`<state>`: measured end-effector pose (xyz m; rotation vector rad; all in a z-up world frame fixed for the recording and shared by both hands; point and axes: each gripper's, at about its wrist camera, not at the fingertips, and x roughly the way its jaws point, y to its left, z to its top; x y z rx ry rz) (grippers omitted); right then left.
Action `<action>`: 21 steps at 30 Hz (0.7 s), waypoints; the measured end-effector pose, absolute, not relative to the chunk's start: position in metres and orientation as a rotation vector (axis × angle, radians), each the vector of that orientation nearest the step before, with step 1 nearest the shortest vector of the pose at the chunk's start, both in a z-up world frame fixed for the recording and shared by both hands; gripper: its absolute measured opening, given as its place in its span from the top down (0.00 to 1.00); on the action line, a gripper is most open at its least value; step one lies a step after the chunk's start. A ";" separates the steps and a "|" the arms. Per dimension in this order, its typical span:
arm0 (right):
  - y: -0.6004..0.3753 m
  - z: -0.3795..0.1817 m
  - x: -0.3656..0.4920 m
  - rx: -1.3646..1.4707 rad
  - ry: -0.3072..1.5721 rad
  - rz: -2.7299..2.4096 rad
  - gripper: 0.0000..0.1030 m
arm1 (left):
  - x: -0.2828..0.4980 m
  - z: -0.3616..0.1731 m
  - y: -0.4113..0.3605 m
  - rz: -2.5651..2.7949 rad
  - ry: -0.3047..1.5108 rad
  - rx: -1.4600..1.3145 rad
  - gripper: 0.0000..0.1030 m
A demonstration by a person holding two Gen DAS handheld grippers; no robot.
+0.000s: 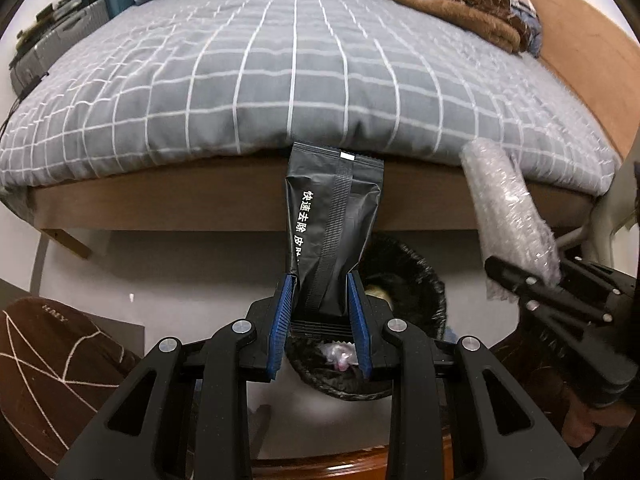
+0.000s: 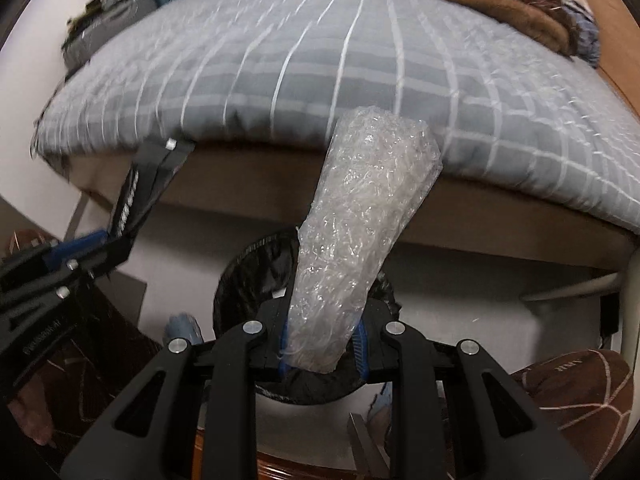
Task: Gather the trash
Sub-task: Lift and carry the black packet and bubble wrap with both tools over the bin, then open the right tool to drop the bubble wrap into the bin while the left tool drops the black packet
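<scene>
Plainly, the left gripper point(image 1: 320, 284) is clamped on one black sachet point(image 1: 334, 220), its blue pads point(image 1: 282, 312) pinching the lower end, directly above the black-lined bin point(image 1: 416, 280) on the floor beside the bed point(image 1: 280, 80). The right gripper point(image 2: 322, 334) grips one bubble-wrap roll point(image 2: 356, 232), jaws narrow, above the same bin point(image 2: 244, 276). Only the left wrist view shows pinkish scraps inside the bin; the right wrist view is blurred, perhaps showing a blue slipper point(image 2: 184, 328). Two grippers, two pieces of trash.
</scene>
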<state>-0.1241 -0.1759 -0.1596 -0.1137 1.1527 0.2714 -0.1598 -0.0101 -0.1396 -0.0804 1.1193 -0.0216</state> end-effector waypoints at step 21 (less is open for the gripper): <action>-0.149 -0.239 -0.099 -0.171 1.376 0.325 0.71 | -0.124 -0.219 -0.013 -0.020 1.282 -0.074 0.73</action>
